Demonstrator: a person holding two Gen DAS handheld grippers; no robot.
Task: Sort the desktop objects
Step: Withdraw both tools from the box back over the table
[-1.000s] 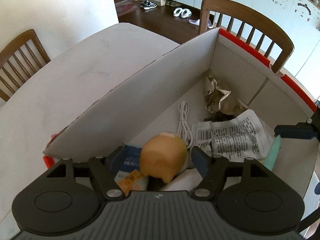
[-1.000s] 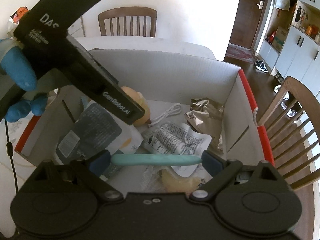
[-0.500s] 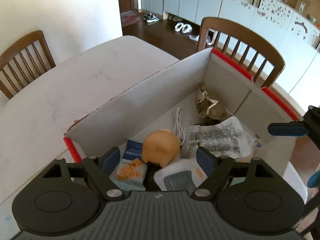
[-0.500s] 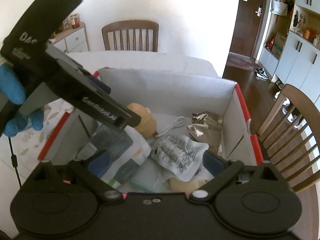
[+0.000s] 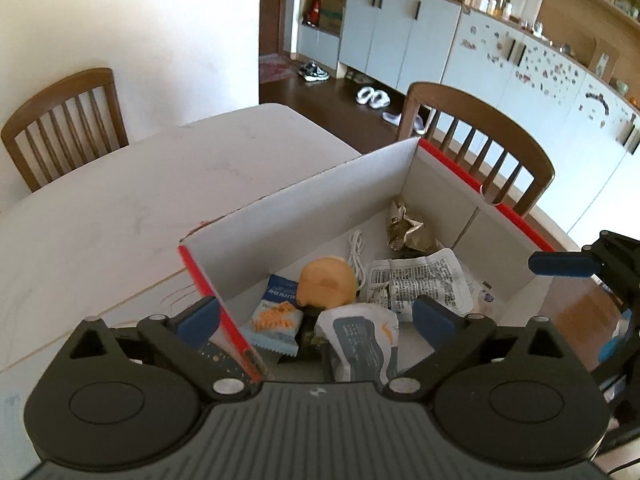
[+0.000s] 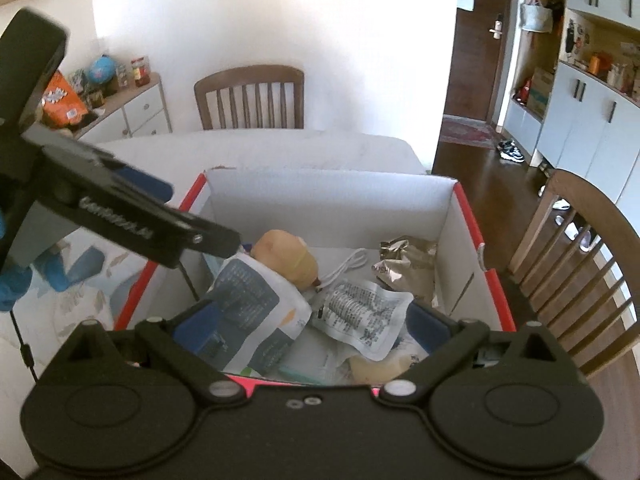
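Note:
A white cardboard box (image 5: 304, 208) with red rims (image 6: 468, 216) stands on the table. In it lie an orange round toy (image 5: 328, 282), a white cable (image 5: 356, 256), a printed white pouch (image 5: 420, 280), a crumpled foil wrapper (image 5: 404, 228), a blue snack packet (image 5: 276, 316) and a grey-blue pouch (image 6: 244, 312). My left gripper (image 5: 316, 316) is open and empty above the box's near corner. My right gripper (image 6: 304, 328) is open and empty above the box's near rim. A teal stick (image 6: 300, 372) lies in the box under it.
The white table (image 5: 120, 208) stretches left of the box. Wooden chairs stand behind the table (image 5: 64, 120) and beside the box (image 5: 480, 148). The left gripper's body (image 6: 120, 216) crosses the right wrist view at left. A patterned cloth (image 6: 80, 280) lies left of the box.
Both grippers have risen and pulled back from the box. The right gripper let go of the teal stick, which now lies in the box. The orange toy stays inside.

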